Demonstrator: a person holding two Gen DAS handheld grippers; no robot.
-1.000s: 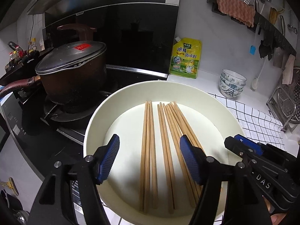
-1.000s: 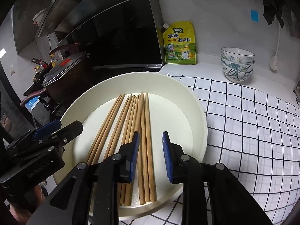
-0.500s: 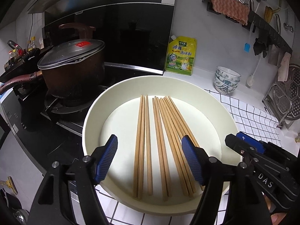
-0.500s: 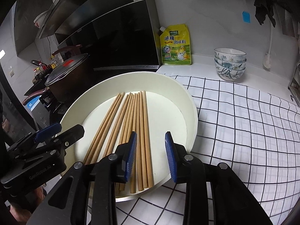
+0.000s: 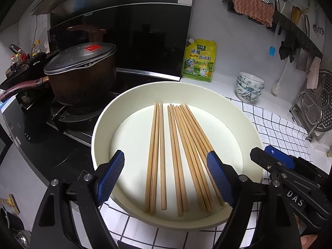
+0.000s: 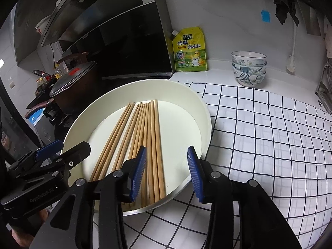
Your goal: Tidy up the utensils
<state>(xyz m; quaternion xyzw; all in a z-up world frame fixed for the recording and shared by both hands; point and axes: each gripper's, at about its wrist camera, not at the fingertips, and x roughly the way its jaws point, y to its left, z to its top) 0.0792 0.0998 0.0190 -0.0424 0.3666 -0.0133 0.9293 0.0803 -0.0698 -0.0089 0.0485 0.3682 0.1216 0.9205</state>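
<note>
Hovering grippers (image 5: 166,178) over chopsticks (image 5: 178,155)

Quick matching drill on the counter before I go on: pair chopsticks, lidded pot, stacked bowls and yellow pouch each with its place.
Things:
1. chopsticks
2. lidded pot
3. stacked bowls
4. yellow pouch

Places:
A. leaning against the white wall beside the black panel
B. on the stove burner
C. lying in the cream round tray
D. on the white counter beyond the checked cloth

Pairs: 1-C, 2-B, 3-D, 4-A
</note>
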